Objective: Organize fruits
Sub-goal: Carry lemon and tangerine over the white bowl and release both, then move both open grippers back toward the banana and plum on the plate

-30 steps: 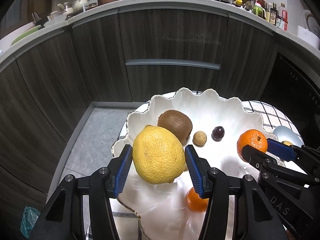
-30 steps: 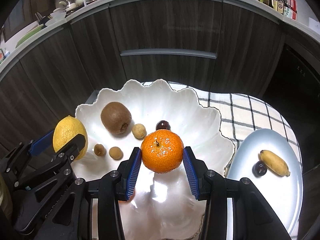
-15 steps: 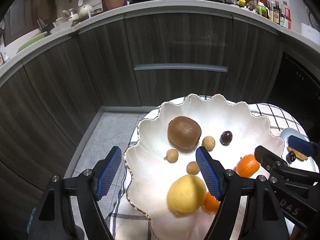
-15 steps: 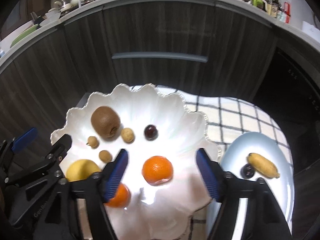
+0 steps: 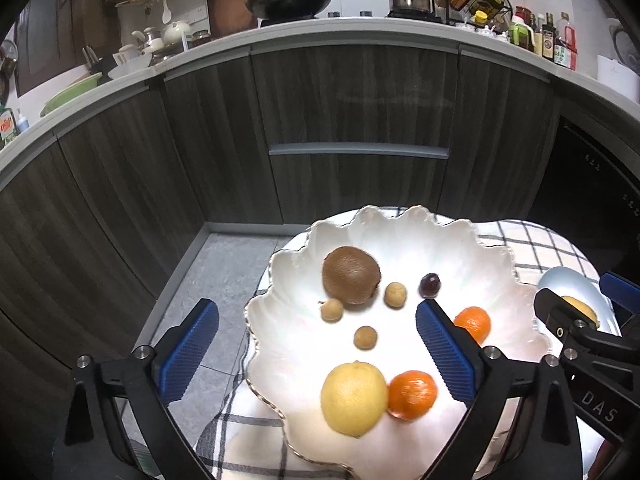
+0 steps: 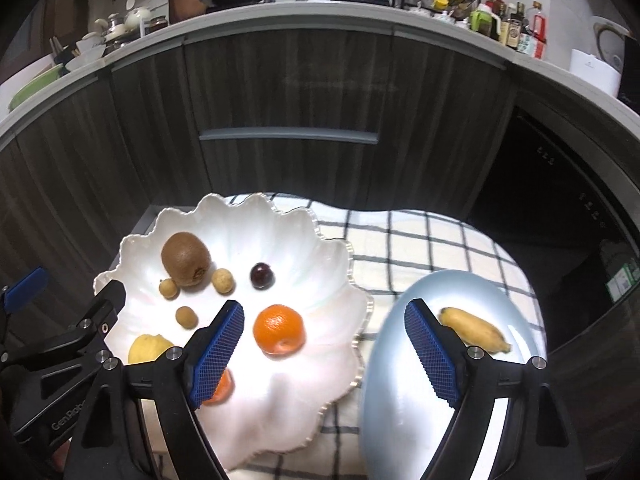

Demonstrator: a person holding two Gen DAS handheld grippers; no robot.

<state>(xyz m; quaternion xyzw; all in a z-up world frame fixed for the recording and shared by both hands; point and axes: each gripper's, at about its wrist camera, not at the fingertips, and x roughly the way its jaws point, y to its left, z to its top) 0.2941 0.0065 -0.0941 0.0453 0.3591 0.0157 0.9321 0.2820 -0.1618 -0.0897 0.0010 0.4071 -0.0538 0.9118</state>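
Observation:
A white scalloped dish (image 5: 500, 264) (image 6: 320, 264) holds a kiwi (image 5: 351, 274), a dark grape (image 5: 429, 284), three small tan fruits, a lemon (image 5: 354, 398) and two mandarins (image 5: 412, 394) (image 5: 474, 322). My left gripper (image 5: 316, 310) hangs above the dish's near left side. Its jaws are opening wide and grip nothing; the lemon lies free below them. My right gripper (image 6: 324, 307) hovers over the dish's right rim. Its jaws are opening too, and the mandarin (image 6: 279, 329) lies loose beneath them. The second mandarin (image 6: 222, 390) is half hidden behind the right gripper's left finger.
A pale blue plate (image 6: 400, 400) with a small banana (image 6: 476, 330) stands right of the dish on a checked cloth (image 6: 432, 240). Dark cabinet fronts (image 5: 352, 120) rise beyond the table, and grey floor tiles (image 5: 216, 276) lie off its left edge.
Both grippers opened and let go: the lemon dropped from the left one and the mandarin from the right one into the dish. Both grippers have risen and drawn back.

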